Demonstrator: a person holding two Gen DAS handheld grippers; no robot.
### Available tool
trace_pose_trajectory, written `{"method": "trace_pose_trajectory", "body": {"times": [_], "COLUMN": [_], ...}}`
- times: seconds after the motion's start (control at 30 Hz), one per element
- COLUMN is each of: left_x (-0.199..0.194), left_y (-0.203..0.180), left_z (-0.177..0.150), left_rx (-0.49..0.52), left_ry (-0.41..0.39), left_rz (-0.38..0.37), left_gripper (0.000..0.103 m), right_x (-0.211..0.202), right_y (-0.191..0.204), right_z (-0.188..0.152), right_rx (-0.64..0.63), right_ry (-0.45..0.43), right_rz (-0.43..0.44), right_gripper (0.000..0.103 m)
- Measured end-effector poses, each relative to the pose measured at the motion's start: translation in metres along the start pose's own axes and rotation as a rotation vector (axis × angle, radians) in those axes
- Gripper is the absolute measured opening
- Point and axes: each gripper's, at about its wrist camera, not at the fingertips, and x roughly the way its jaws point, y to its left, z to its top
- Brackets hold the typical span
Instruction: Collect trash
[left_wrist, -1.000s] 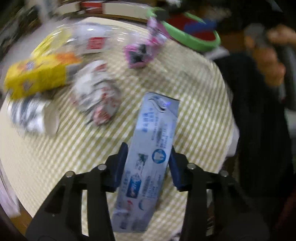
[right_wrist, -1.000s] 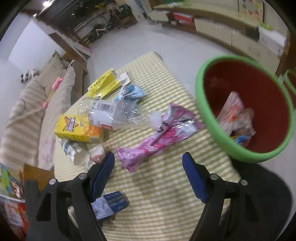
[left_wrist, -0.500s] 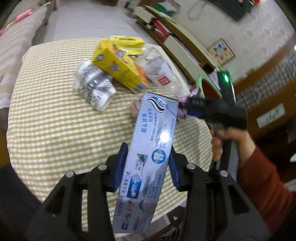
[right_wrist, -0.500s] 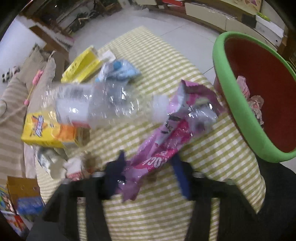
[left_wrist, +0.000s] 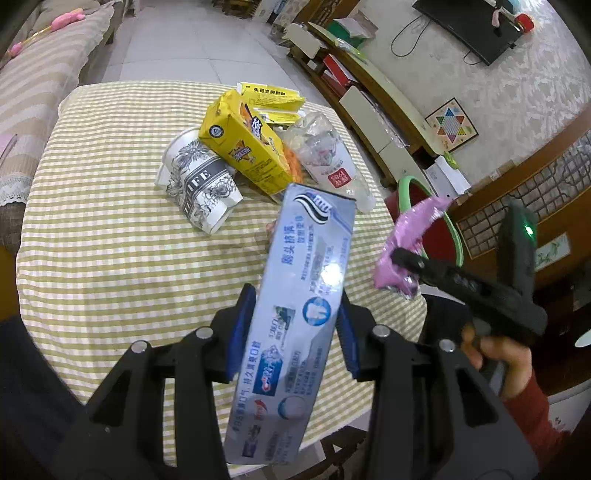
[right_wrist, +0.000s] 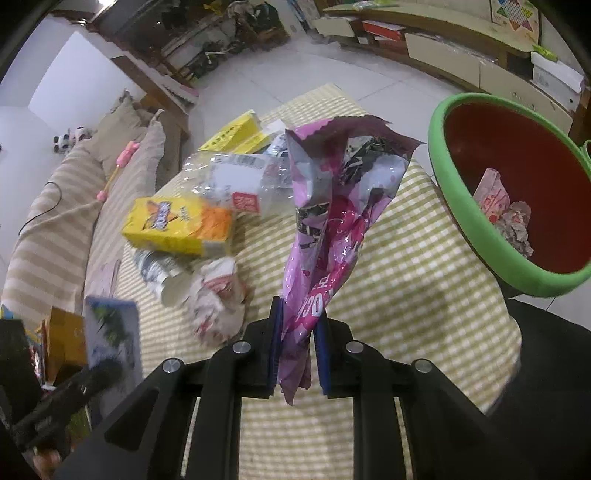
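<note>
My left gripper (left_wrist: 295, 295) is shut on a pale blue toothpaste box (left_wrist: 306, 258), held above the checked tablecloth with its long side pointing away. The jaws of my right gripper (right_wrist: 298, 314) are closing tight on the lower end of a pink snack wrapper (right_wrist: 332, 206), pads pressing both sides, and the wrapper stands up off the table. In the left wrist view that pink wrapper (left_wrist: 406, 240) hangs at the right gripper's tips, beside the table's right edge. A red bin with a green rim (right_wrist: 476, 229) stands to the right, holding some crumpled trash.
On the table (left_wrist: 110, 240) lie a yellow drink carton (left_wrist: 243, 147), a patterned paper cup (left_wrist: 199, 184), a crushed clear bottle (left_wrist: 325, 155) and a crumpled paper ball (right_wrist: 218, 295). A striped sofa runs along the left. Low shelves line the far wall.
The right gripper went from wide open over the table to shut on the pink wrapper and lifted it. The left gripper rolled and rose with the toothpaste box, then held still.
</note>
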Motion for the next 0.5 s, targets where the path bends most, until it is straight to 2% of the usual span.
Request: {"method": "trace_pose_trajectory", "body": {"times": [0.2,0.5], "left_x": [0.005,0.006], "left_y": [-0.005,-0.019], "left_z": [0.003,0.009], "left_rx": [-0.01,0.035], "left_ry": [-0.001,-0.026], "left_rz": [0.006,0.034], "left_gripper": [0.04,0.041], "right_x": [-0.013,-0.02], "right_y": [0.02,0.024], "right_z": [-0.007,-0.006], "right_rx": [-0.047,-0.08], "right_ry": [-0.042,-0.052], "right_rz": [-0.024,-0.029], "right_gripper": [0.016,0.016]}}
